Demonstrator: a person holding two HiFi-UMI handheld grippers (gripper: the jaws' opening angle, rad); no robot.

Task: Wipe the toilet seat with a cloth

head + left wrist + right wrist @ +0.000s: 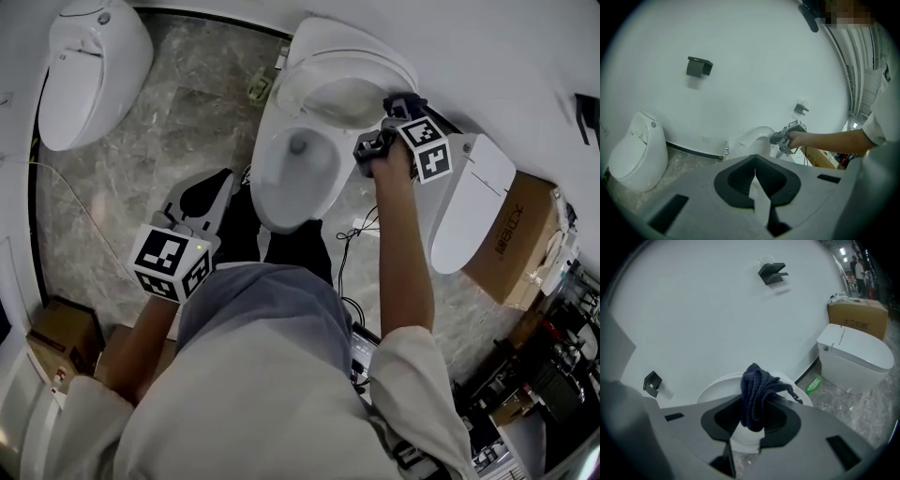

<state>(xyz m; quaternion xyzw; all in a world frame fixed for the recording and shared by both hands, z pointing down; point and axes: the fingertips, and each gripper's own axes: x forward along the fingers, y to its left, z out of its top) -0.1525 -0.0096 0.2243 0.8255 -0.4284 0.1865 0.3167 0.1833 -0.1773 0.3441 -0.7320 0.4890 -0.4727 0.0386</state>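
Three toilets [298, 164], one dark cloth [757, 392] clamped in right gripper [377, 142].

A cardboard box [525, 246] sits beside a second white toilet [469, 202].

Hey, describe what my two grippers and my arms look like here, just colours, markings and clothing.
The left gripper and the right gripper are both grey plastic shells with black jaw pads. Each carries a white cube printed with black square markers, one on the left and one on the right. The sleeves are loose and off-white, ending near the elbows.
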